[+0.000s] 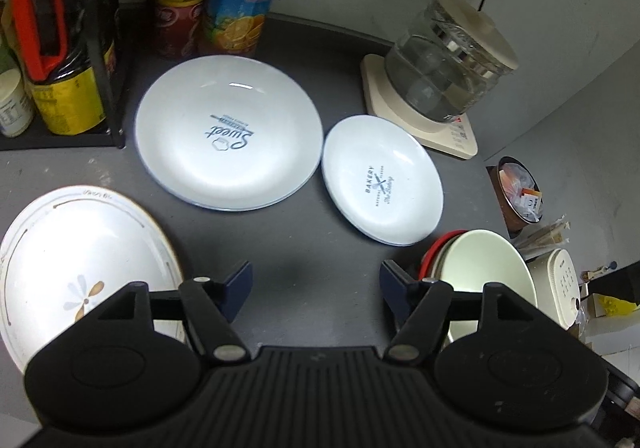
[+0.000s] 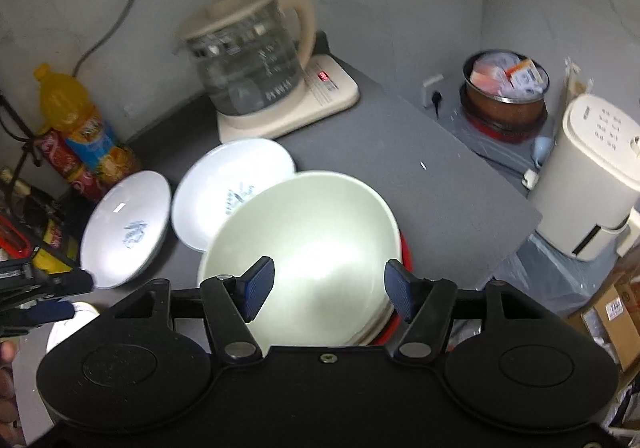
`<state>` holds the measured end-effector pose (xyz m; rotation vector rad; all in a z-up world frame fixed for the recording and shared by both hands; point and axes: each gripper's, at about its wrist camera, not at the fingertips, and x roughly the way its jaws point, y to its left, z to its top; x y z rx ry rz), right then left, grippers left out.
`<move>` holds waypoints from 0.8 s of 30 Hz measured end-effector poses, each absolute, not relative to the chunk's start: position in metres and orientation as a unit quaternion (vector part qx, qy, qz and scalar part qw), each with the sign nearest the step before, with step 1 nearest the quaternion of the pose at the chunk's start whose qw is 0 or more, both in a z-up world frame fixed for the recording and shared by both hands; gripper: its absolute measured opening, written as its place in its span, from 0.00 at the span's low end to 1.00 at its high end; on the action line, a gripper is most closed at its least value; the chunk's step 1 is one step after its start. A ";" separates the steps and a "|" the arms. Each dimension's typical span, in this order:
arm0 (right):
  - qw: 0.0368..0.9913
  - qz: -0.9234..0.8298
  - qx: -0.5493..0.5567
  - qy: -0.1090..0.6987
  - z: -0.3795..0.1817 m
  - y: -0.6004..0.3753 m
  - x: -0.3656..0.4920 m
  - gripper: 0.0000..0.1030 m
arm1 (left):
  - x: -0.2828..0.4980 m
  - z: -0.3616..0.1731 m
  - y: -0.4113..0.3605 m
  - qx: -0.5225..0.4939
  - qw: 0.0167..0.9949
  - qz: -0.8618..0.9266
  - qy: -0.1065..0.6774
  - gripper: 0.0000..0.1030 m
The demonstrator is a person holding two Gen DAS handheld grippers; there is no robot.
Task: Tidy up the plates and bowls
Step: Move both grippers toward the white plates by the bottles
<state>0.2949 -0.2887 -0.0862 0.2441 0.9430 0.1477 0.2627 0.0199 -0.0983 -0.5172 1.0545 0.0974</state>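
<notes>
Grey walls box in a dark grey tabletop (image 1: 304, 244), and both claws hang over it. Left claw (image 1: 316, 290) is spread wide with nothing between its blue pads, only bare surface beneath. At its 9 o'clock sits a flower-patterned plate (image 1: 80, 260), partly hidden behind the claw's black body. At 12 o'clock lies the big white plate (image 1: 228, 132) with "Sweet" printed on it, and just beside that, toward 1 o'clock, the smaller white plate (image 1: 382, 180) marked "BAKERY"; whether their rims touch is hard to say. At 3 o'clock the cream bowl (image 1: 484, 268) is cut off by the claw's linkage.

Over to the right claw (image 2: 329, 290): also wide open, gripping nothing, poised above that cream bowl (image 2: 304, 256), which sits on a stack showing a red edge (image 2: 406, 248); what lies under it is hidden. The smaller plate's print is blurred here and half covered by the bowl. Farther out, at 11 o'clock, a glass kettle (image 2: 248, 64) stands on its cream base, motion-smeared. At 9 o'clock the other claw pokes in, and bottles (image 2: 76, 128) stand behind.
</notes>
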 end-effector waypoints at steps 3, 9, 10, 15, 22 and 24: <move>0.874 0.069 0.125 0.466 -0.096 -0.292 0.300 0.58 | 0.263 -0.101 0.025 -0.244 0.829 0.056 0.500 0.67; 0.872 0.077 0.132 0.465 -0.092 -0.294 0.305 0.58 | 0.267 -0.102 0.029 -0.242 0.827 0.075 0.501 0.67; 0.873 0.084 0.129 0.462 -0.089 -0.293 0.307 0.58 | 0.268 -0.102 0.029 -0.241 0.827 0.078 0.502 0.67; 0.868 0.126 0.124 0.465 -0.078 -0.289 0.320 0.63 | 0.272 -0.100 0.028 -0.238 0.825 0.093 0.504 0.67; 0.859 0.193 0.100 0.464 -0.066 -0.266 0.342 0.77 | 0.274 -0.102 0.028 -0.231 0.820 0.124 0.509 0.67; 0.859 0.213 0.078 0.459 -0.061 -0.254 0.348 0.86 | 0.273 -0.103 0.029 -0.230 0.816 0.136 0.512 0.67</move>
